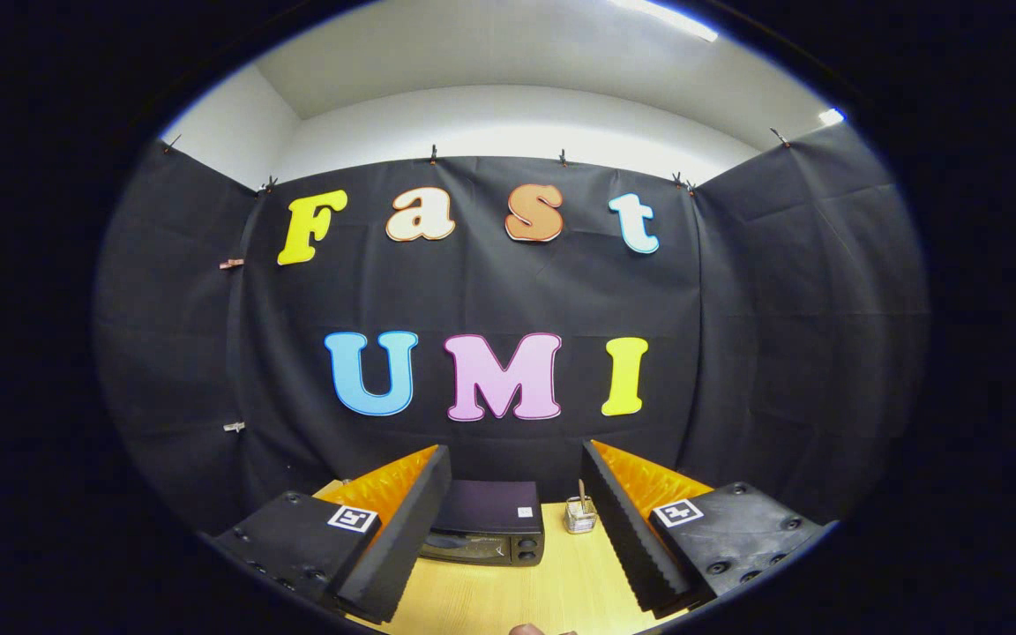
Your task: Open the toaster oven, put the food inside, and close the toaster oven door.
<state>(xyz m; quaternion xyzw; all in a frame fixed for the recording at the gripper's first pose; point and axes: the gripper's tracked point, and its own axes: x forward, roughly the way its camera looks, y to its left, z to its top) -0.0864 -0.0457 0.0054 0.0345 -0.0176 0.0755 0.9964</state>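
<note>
Wooden table (508, 591), toaster oven (486, 534) shut beyond spread, empty claw (508, 538), small wire basket (580, 516) just beside it

Bright ceiling strip light (662, 18) glares at one o'clock, a smaller one (831, 115) at two. The white ceiling washes out; the black cloth stays dim. Fisheye bends the edges hard. The wooden table (552, 586) at six o'clock is evenly lit and sharp.
</note>
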